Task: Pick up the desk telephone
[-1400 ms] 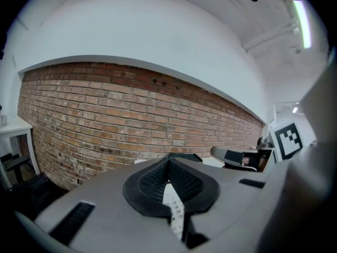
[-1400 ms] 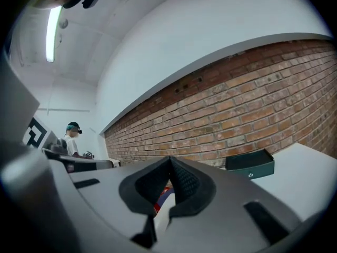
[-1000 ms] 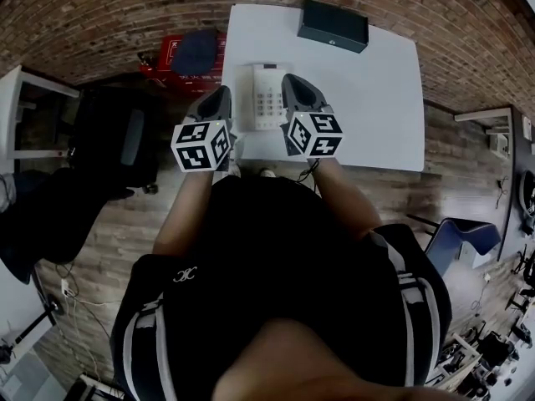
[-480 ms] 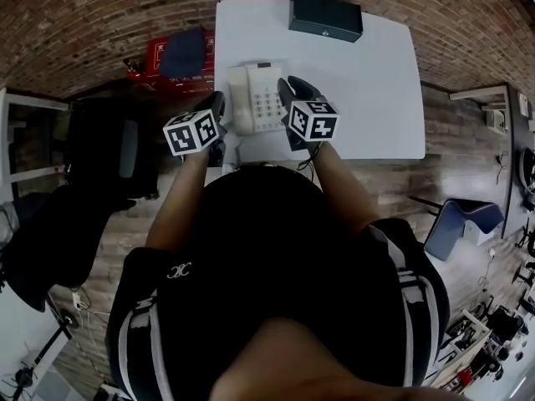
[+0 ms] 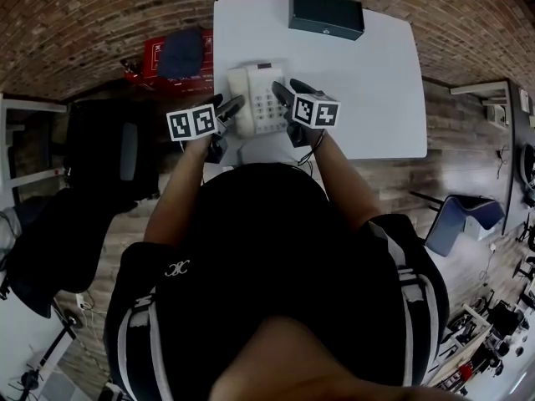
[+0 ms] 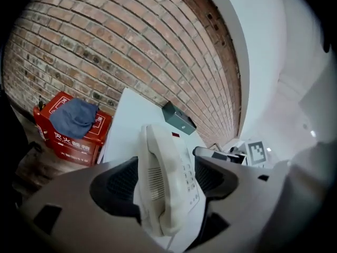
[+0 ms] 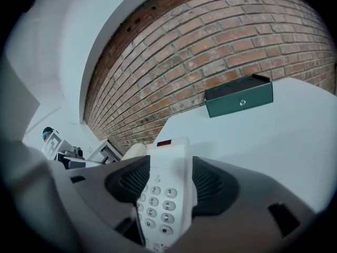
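A white desk telephone (image 5: 256, 98) lies on the white table (image 5: 368, 90), near its front edge. My left gripper (image 5: 229, 105) reaches in from the phone's left side. In the left gripper view its jaws are opening around the handset (image 6: 156, 178), with a gap on each side. From the right, my right gripper (image 5: 286, 92) comes over the keypad side. Its jaws are opening too, with the keypad (image 7: 164, 196) between them and the pads not pressing on it.
A dark green box (image 5: 326, 13) stands at the table's far edge. Left of the table, a red crate with a blue cloth on it (image 5: 178, 55) sits on the floor. A black chair (image 5: 113, 144) stands further left, and another, blue one (image 5: 460, 224) to the right.
Both grippers have come down from above the table to the phone's level. Their jaws, shut before, now stand apart on the phone's left and right sides.
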`<state>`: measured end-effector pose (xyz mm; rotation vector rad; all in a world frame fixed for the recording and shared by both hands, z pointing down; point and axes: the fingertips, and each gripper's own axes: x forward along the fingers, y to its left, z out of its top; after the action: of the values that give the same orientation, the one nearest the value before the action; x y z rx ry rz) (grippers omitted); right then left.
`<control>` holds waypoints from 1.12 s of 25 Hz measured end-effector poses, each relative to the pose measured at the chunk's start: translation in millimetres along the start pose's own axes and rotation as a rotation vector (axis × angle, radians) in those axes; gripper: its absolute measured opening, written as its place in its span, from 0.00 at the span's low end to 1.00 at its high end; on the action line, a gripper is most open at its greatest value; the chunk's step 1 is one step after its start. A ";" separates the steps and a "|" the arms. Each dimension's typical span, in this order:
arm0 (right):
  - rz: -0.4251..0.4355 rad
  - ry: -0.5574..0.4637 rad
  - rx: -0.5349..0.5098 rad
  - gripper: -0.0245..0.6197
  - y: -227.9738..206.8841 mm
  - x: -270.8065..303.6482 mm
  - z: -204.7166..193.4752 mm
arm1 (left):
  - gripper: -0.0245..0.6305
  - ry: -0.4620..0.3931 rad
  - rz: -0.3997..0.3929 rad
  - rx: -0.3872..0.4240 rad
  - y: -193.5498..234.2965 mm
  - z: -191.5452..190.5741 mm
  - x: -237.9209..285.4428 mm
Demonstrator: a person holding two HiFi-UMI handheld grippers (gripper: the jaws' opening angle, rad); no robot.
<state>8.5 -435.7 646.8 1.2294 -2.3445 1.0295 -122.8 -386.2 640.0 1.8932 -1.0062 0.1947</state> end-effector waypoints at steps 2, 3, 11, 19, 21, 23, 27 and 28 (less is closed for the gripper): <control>0.010 0.031 0.016 0.38 -2.9 5.8 -6.7 | 0.53 0.025 -0.042 -0.029 -0.4 -5.1 7.2; 0.015 0.047 0.021 0.38 -4.1 9.1 -10.2 | 0.54 0.030 -0.061 -0.044 -0.2 -6.2 9.5; 0.049 0.129 0.139 0.39 -16.4 24.5 -34.1 | 0.55 0.092 -0.047 -0.057 15.3 -18.9 23.6; 0.137 0.149 0.266 0.39 -14.2 27.1 -39.7 | 0.56 0.123 -0.140 -0.175 13.2 -30.7 32.8; 0.143 0.153 0.271 0.39 -13.8 27.6 -39.7 | 0.56 0.141 -0.150 -0.170 12.0 -33.0 34.7; 0.140 0.161 0.267 0.38 -13.8 28.1 -39.8 | 0.56 0.149 -0.155 -0.170 12.8 -33.1 34.8; 0.116 0.163 0.235 0.37 -13.1 26.3 -39.8 | 0.56 0.173 -0.139 -0.163 12.5 -33.4 34.2; 0.110 0.162 0.231 0.37 -13.0 25.9 -39.8 | 0.56 0.176 -0.133 -0.161 12.2 -33.1 34.0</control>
<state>1.2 -427.5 694.8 1.0567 -2.2373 1.4139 -100.6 -381.4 683.5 1.7559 -0.7523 0.1925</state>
